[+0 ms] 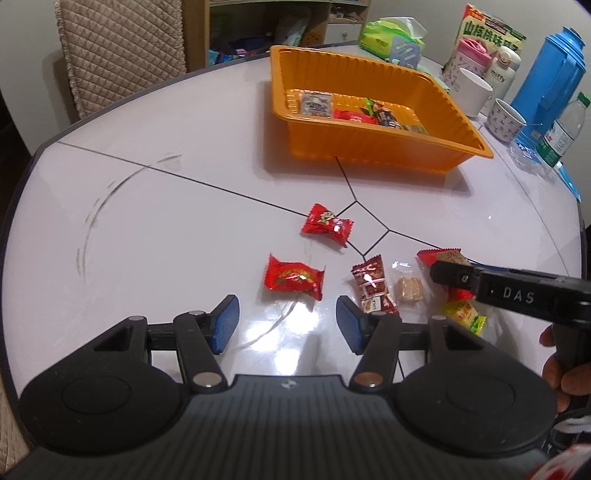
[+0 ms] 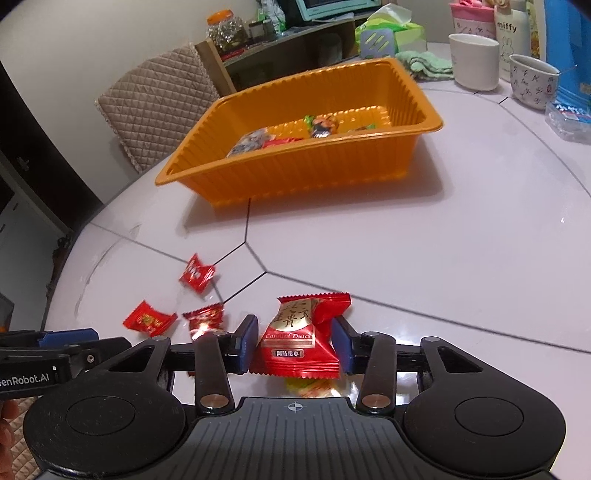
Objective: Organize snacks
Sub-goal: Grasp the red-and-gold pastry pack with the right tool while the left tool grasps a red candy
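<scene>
My right gripper (image 2: 295, 345) has its blue pads against both sides of a red candied-dates packet (image 2: 295, 332), gripping it just above the table. In the left wrist view the same gripper (image 1: 448, 271) reaches in from the right over that packet (image 1: 439, 256). My left gripper (image 1: 287, 323) is open with nothing between its pads, and a red candy (image 1: 293, 282) lies just ahead of it. Another red candy (image 1: 325, 223), a dark red packet (image 1: 373, 286), a clear-wrapped brown cube (image 1: 408, 290) and a yellow-green packet (image 1: 465, 315) lie loose nearby. The orange tray (image 1: 388, 151) holds several snacks.
Beyond the tray stand a white mug (image 1: 474, 92), a patterned cup (image 1: 504, 120), a blue thermos (image 1: 550, 85), a water bottle (image 1: 563, 133), a green tissue pack (image 1: 391, 37) and a snack box (image 1: 487, 33). A quilted chair back (image 1: 122, 51) rises past the table's far left edge.
</scene>
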The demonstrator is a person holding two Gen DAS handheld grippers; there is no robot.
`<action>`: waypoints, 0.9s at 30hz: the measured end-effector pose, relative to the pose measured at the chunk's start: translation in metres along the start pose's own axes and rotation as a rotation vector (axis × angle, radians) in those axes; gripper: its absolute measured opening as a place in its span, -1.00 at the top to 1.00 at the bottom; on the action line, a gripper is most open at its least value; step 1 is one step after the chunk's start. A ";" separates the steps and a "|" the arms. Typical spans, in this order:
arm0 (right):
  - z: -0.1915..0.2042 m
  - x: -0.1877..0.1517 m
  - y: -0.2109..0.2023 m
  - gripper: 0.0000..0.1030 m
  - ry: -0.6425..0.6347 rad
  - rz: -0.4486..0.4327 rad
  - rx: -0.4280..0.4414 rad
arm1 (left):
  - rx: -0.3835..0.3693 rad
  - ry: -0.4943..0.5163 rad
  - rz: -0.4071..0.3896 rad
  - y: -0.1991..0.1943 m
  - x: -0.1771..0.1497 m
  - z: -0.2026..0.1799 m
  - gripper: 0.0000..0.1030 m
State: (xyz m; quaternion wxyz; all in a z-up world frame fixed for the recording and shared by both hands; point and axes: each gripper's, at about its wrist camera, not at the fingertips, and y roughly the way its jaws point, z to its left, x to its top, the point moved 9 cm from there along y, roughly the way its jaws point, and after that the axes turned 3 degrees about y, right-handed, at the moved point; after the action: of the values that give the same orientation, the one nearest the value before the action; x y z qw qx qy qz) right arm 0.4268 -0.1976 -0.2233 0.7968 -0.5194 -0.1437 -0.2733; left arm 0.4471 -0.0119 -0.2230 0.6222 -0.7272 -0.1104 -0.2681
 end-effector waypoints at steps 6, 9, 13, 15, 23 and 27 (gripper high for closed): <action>-0.009 0.004 -0.003 0.16 -0.010 -0.015 -0.016 | -0.019 0.059 -0.016 0.011 0.006 -0.009 -0.07; -0.012 0.004 -0.002 0.16 -0.022 -0.012 -0.030 | -0.020 0.094 -0.022 0.019 0.010 -0.011 -0.07; -0.016 0.003 0.000 0.16 -0.030 -0.007 -0.038 | 0.002 0.154 -0.023 0.030 0.012 -0.010 -0.04; -0.017 0.002 0.000 0.16 -0.033 -0.005 -0.036 | -0.007 0.173 -0.029 0.033 0.012 -0.011 0.01; -0.015 0.003 0.002 0.16 -0.058 -0.002 -0.044 | -0.034 0.189 -0.036 0.038 0.010 -0.012 0.33; -0.015 0.003 0.003 0.16 -0.068 -0.002 -0.041 | -0.035 0.194 -0.039 0.038 0.010 -0.014 0.36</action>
State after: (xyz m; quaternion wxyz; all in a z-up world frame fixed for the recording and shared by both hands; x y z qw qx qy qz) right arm 0.4297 -0.2114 -0.2302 0.7802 -0.5447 -0.1654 -0.2593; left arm 0.4710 -0.0346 -0.2489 0.6118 -0.7063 -0.0591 -0.3512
